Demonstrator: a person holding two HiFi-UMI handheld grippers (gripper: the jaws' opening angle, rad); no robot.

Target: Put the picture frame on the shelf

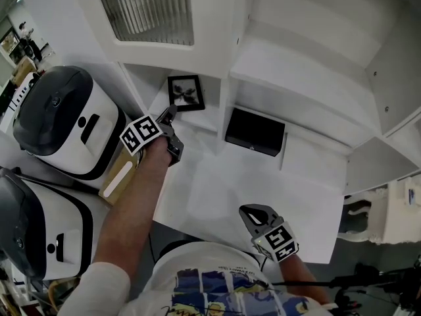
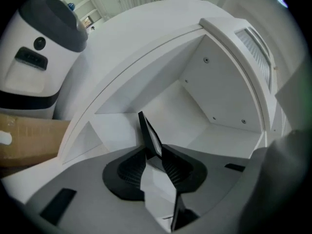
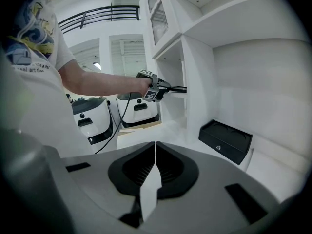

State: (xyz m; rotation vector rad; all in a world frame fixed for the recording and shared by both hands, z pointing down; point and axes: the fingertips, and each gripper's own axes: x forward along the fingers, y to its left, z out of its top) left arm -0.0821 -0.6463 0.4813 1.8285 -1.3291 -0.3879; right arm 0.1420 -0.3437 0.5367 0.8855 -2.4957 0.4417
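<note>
The left gripper (image 1: pixel 172 114) has its jaws clamped on one side edge of the picture frame (image 1: pixel 185 93). In the left gripper view the frame runs edge-on between the pads, tilted a little. A grip on the edge rather than the face leaves the glass clear and lets the frame be steered upright. The frame sits inside a low compartment of the white shelf (image 1: pixel 222 104), in the bay just left of the black box (image 1: pixel 255 131), with one upright panel between them. Its picture side faces outward, so it appears to be in its display pose. Whether its foot already bears on the compartment floor cannot be told, because the jaws hide the bottom. The arm reaches in from the open front, probably to keep the frame square to the back wall. The right gripper (image 1: pixel 250 213) hangs well below the black box, close to the person's body. Its jaws are pressed together on nothing — it looks parked out of the way, as one gripper is enough for a light frame. Judged from this, placing is nearly done — only the release remains.
</note>
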